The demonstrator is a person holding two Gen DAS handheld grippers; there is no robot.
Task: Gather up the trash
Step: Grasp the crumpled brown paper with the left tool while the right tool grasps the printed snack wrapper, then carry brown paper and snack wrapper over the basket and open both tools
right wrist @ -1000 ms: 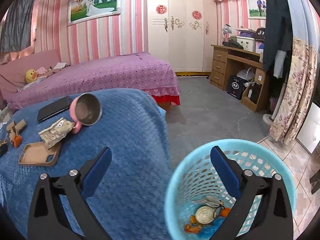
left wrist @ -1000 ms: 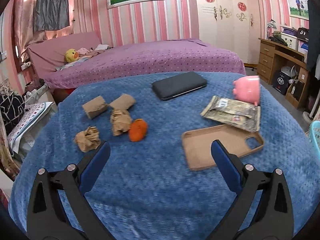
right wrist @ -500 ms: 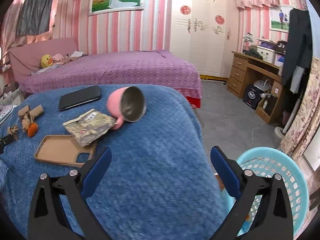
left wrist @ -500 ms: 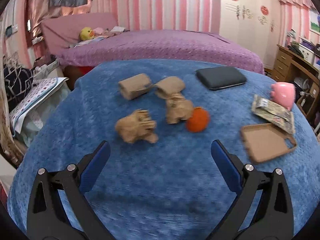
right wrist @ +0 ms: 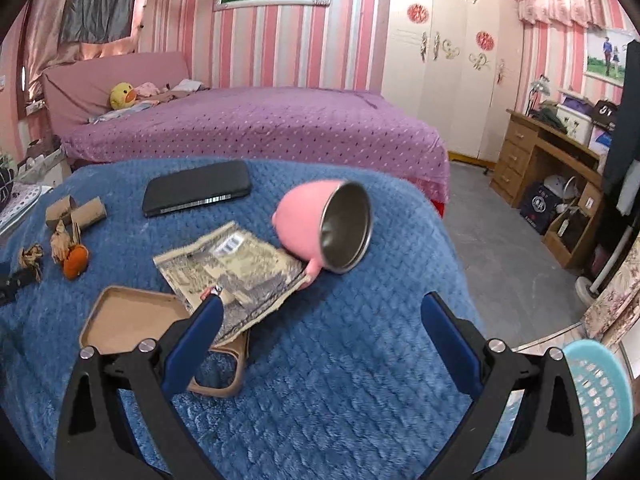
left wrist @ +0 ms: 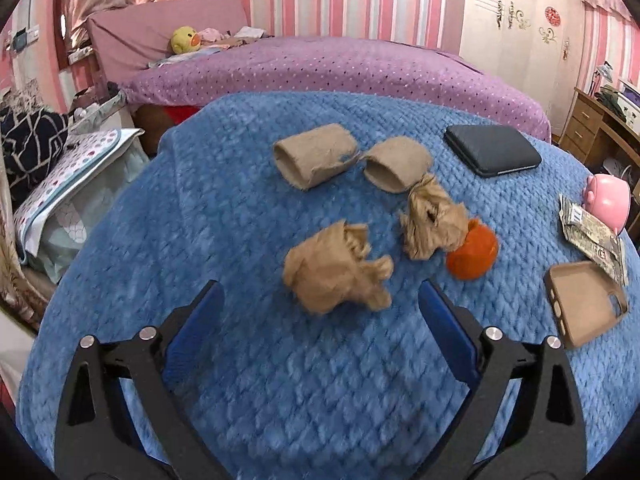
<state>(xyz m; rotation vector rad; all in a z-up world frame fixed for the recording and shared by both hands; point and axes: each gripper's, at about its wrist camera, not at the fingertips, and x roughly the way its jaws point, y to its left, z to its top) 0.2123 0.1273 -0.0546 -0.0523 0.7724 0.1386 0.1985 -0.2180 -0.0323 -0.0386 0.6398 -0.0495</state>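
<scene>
A crumpled brown paper ball (left wrist: 336, 270) lies on the blue blanket (left wrist: 280, 380) just ahead of my open, empty left gripper (left wrist: 320, 308). A second paper wad (left wrist: 430, 220), an orange peel (left wrist: 474, 254) and two cardboard tubes (left wrist: 314, 156) lie beyond it. In the right wrist view a flattened printed wrapper (right wrist: 232, 268) lies under the rim of a tipped pink cup (right wrist: 324, 226). My right gripper (right wrist: 320, 320) is open and empty above the blanket, its left fingertip over the wrapper's near edge. The blue trash basket (right wrist: 600, 396) stands on the floor at lower right.
A black phone (left wrist: 492, 150) and a tan phone case (left wrist: 584, 308) lie on the blanket. A purple bed (right wrist: 256, 124) stands behind. A wooden desk (right wrist: 560, 160) is at the right wall. Bags and clutter (left wrist: 60, 184) sit left of the blanket.
My left gripper has swung left and closer to the paper wads. My right gripper has swung left from the basket to the cup and wrapper.
</scene>
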